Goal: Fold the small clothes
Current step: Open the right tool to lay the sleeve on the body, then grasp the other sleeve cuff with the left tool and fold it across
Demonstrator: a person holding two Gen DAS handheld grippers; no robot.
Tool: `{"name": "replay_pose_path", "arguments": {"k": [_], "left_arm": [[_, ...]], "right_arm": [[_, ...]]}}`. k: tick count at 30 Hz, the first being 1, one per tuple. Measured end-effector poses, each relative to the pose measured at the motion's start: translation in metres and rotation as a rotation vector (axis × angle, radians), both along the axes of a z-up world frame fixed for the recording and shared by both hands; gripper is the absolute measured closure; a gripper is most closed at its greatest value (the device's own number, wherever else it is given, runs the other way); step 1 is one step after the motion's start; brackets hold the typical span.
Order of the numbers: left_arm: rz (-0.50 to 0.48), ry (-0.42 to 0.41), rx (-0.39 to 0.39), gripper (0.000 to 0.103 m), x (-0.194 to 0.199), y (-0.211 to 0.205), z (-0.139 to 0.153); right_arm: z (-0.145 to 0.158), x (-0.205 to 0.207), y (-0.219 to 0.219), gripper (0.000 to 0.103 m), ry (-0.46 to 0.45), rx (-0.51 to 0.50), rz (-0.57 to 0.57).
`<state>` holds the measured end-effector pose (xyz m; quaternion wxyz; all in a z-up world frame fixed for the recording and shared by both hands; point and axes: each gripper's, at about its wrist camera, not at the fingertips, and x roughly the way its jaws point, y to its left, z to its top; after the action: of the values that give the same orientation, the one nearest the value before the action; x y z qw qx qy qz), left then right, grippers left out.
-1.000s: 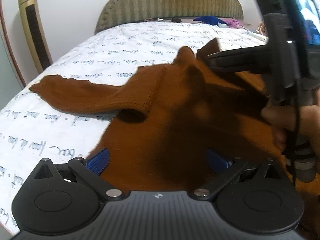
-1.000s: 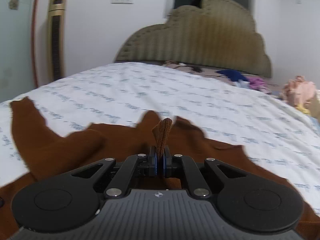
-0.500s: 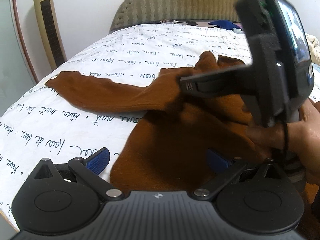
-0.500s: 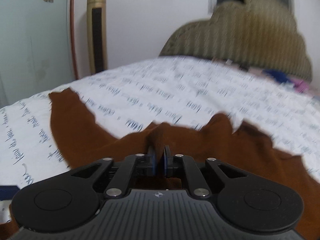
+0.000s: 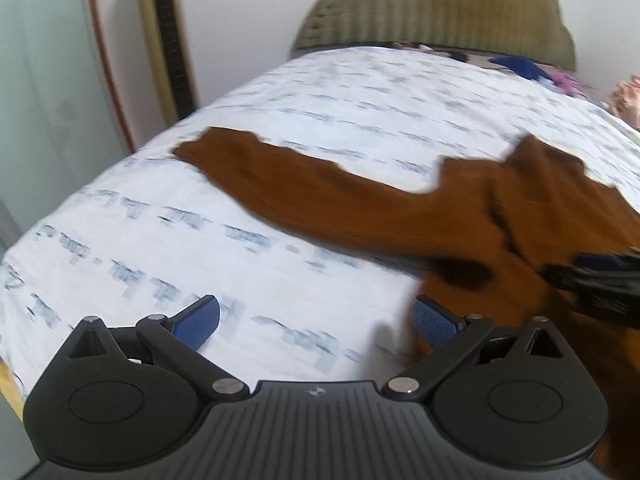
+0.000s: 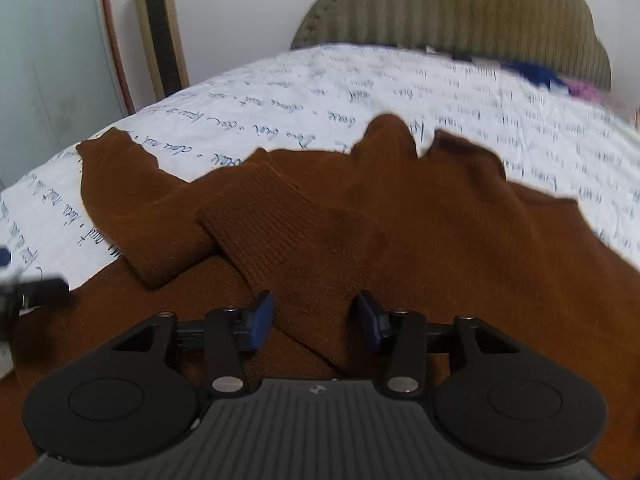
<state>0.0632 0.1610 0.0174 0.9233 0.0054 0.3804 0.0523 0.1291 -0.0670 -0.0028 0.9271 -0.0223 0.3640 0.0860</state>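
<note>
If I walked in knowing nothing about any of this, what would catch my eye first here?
First, the brown sweater sprawled across the bed's white sheet printed with blue handwriting, one sleeve folded over its body and the other stretched toward the bed's edge. Next, the black right gripper with blue pads, its jaws opening astride the folded sleeve's ribbed cuff. Behind stands a ribbed olive headboard.

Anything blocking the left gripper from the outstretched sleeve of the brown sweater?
Nothing visible. Only bare printed white bedsheet lies between the open left gripper and the brown knit sweater's outstretched sleeve.
</note>
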Motion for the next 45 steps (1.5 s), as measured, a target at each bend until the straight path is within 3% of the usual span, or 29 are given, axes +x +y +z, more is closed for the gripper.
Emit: {"name": "replay_pose_path", "arguments": {"k": [4, 7, 11, 14, 19, 21, 23, 25, 27, 30, 39, 43, 45], "left_arm": [[0.120, -0.017, -0.076, 0.000, 0.035, 0.054, 0.011], [0.179, 0.012, -0.204, 0.000, 0.070, 0.098, 0.012], [0.195, 0.056, -0.430, 0.001, 0.110, 0.140, -0.001], [0.234, 0.061, -0.514, 0.001, 0.128, 0.152, -0.015], [0.242, -0.017, -0.636, 0.001, 0.149, 0.154, -0.025], [0.272, -0.054, -0.727, 0.002, 0.155, 0.157, -0.029], [0.289, -0.073, -0.773, 0.022, 0.162, 0.161, -0.031], [0.311, -0.026, -0.729, 0.079, 0.172, 0.159, -0.033], [0.323, 0.002, -0.689, 0.094, 0.176, 0.157, -0.033], [0.358, -0.035, -0.645, 0.096, 0.166, 0.159, -0.023], [0.604, -0.173, -0.203, 0.097, 0.153, 0.169, 0.037], [0.505, -0.242, -0.010, 0.097, 0.151, 0.114, 0.058], [0.380, -0.266, 0.007, 0.097, 0.147, 0.075, 0.067]], "right_arm": [[0.024, -0.023, 0.001, 0.048, -0.111, 0.032, -0.008], [0.035, -0.044, -0.003, 0.039, -0.168, 0.059, -0.004], [0.039, -0.065, -0.016, 0.036, -0.191, 0.106, -0.016], [0.040, -0.074, -0.023, 0.035, -0.201, 0.130, -0.038], [0.040, -0.086, -0.031, 0.030, -0.237, 0.135, -0.073], [0.040, -0.089, -0.034, 0.030, -0.248, 0.132, -0.089], [0.040, -0.094, -0.038, 0.028, -0.255, 0.133, -0.100], [0.040, -0.099, -0.043, 0.027, -0.256, 0.135, -0.110], [0.040, -0.105, -0.049, 0.027, -0.259, 0.137, -0.121], [0.040, -0.113, -0.059, 0.024, -0.268, 0.134, -0.142], [0.031, -0.135, -0.094, 0.021, -0.262, 0.130, -0.240], [0.019, -0.128, -0.109, 0.014, -0.196, 0.111, -0.314], [0.011, -0.122, -0.112, 0.015, -0.144, 0.079, -0.327]]}}
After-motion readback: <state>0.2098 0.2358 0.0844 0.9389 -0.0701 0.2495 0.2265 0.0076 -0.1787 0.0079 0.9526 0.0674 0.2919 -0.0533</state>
